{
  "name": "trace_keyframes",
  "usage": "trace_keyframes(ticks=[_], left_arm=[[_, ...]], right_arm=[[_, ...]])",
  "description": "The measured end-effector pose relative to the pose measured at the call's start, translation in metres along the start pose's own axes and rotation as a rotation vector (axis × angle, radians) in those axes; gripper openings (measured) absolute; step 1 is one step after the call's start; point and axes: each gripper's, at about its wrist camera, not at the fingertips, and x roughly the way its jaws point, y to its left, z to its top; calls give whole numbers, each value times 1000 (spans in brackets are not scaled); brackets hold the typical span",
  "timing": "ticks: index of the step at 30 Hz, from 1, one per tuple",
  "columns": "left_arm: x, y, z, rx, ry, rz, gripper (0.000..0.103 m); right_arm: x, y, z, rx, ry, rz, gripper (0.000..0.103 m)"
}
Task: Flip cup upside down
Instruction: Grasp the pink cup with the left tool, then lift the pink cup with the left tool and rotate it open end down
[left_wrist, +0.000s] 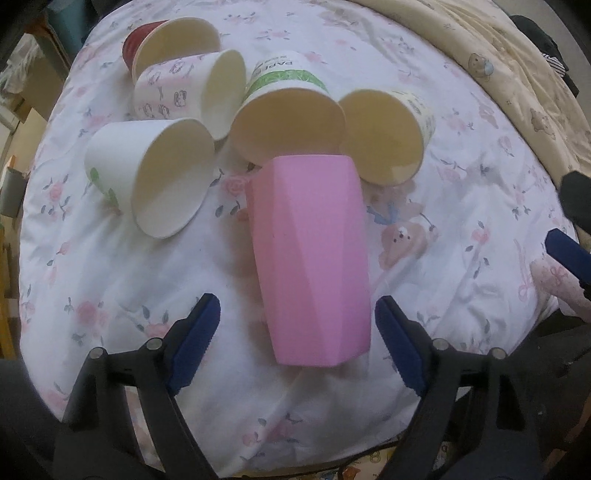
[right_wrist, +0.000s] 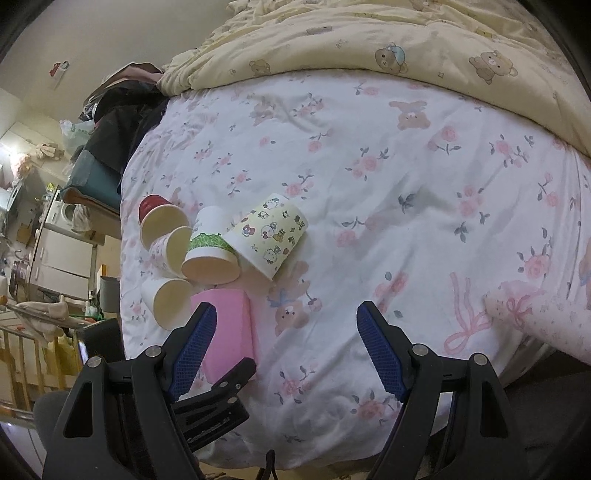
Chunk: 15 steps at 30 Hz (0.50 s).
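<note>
Left gripper (left_wrist: 297, 345): two black plastic arms, angular, with triangular cut-outs near the base. Each arm carries two round silver rivets. Fingers (left_wrist: 195, 343) faced with dark blue ribbed pads, edges finely toothed.

Right gripper (right_wrist: 284, 350): same build, black plastic arms with triangular cut-outs and silver rivets at the pivots. Blue pads (right_wrist: 378, 350) show a fine cross-hatched grip texture.

No cables, sleeves or skin visible in either wrist view.
</note>
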Motion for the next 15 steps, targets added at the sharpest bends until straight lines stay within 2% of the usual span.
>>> trace_keyframes(ticks=[1, 3, 6, 7, 8, 12, 15], left_arm=[[0, 1, 0, -2, -2, -3, 83], [-1, 1, 0, 1, 0, -10, 73], [0, 5, 1, -12, 26, -49, 71], [-1, 6, 1, -9, 24, -55, 67], [-2, 7, 1, -3, 25, -67, 51], [-15, 11, -2, 22, 10, -70, 51], [-30, 16, -5, 40, 6, -100, 51]], right_arm=[[0, 1, 0, -3, 0, 0, 81], [1, 3, 0, -8, 1, -2, 81], [2, 4, 0, -15, 2, -5, 81], [2, 4, 0, -15, 3, -3, 81], [2, 4, 0, -15, 4, -3, 81], [2, 5, 0, -19, 2, -3, 81], [1, 6, 0, -26, -3, -7, 81]])
